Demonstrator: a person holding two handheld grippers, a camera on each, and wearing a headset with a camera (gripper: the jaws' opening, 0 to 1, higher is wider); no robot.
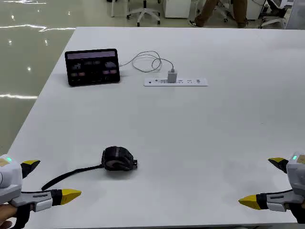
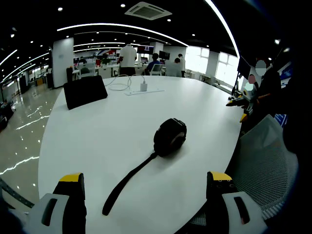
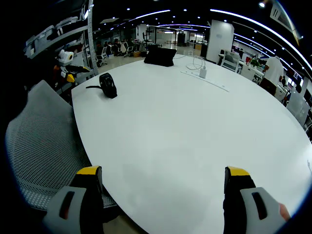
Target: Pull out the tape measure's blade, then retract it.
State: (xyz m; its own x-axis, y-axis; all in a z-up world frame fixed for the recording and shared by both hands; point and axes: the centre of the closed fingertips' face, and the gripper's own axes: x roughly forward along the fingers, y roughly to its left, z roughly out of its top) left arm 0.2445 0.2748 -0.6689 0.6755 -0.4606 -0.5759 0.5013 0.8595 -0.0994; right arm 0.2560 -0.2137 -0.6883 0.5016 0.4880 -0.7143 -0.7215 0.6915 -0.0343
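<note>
matt black tape measure (image 1: 118,159), smooth white table (image 1: 200,138)

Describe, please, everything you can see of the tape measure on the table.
The tape measure is a rounded black case, matte and rubbery-looking, lying on the white table near the person's edge, ahead of the left gripper. A black wrist strap trails from it across the tabletop toward that gripper. No drawn-out blade shows. Only the table touches it; the right gripper is far off, and both stand open.
</note>
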